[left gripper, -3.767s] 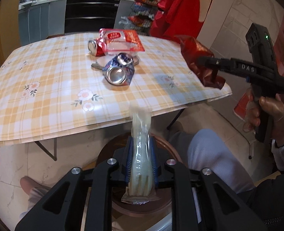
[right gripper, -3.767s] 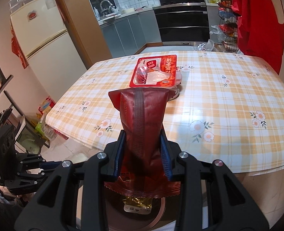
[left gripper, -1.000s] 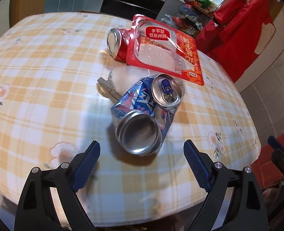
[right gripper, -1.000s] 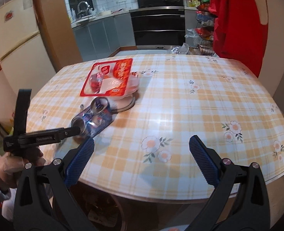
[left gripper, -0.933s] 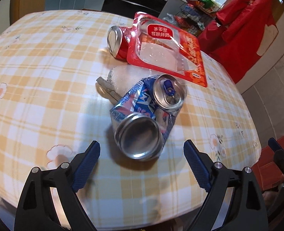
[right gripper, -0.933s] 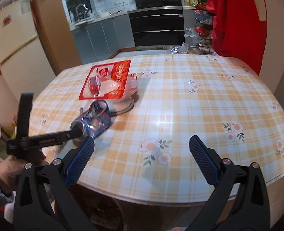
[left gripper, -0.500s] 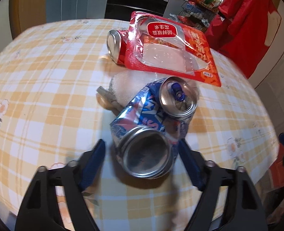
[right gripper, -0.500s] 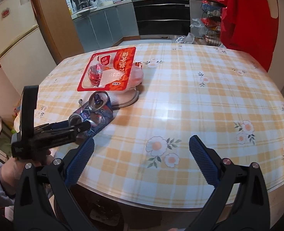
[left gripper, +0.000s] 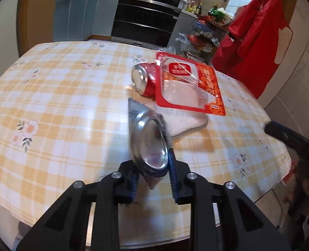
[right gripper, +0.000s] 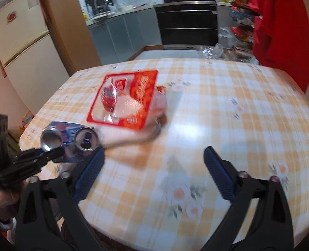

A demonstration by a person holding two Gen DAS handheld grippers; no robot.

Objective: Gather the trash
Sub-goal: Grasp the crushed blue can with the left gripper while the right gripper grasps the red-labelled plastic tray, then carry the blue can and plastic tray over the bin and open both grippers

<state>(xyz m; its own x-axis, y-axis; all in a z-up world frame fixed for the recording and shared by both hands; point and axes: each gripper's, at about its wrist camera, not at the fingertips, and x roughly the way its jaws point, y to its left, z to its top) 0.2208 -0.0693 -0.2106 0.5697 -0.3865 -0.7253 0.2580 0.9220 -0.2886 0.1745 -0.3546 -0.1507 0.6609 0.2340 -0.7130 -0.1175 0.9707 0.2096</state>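
Note:
My left gripper (left gripper: 153, 181) is shut on a crushed blue can (left gripper: 149, 141) and holds it above the table's near edge. In the right wrist view the left gripper (right gripper: 49, 152) holds the same can (right gripper: 70, 139) at the table's left edge. A red can (left gripper: 144, 79) lies on the checked table (left gripper: 60, 104) under a red and clear plastic package (left gripper: 188, 87), which rests on a pale pad (left gripper: 185, 125). My right gripper (right gripper: 154, 171) is open and empty over the table's front, with the package (right gripper: 129, 102) ahead of it.
A red garment (left gripper: 259, 41) hangs at the right. A wire rack of goods (left gripper: 206, 31) and an oven (left gripper: 146, 21) stand behind the table. A fridge (right gripper: 22, 48) stands at the left. The right gripper's blue finger (left gripper: 280, 129) shows at the right edge.
My left gripper has closed on the crushed blue can and lifted it off the table. My right gripper has moved forward over the table, still open.

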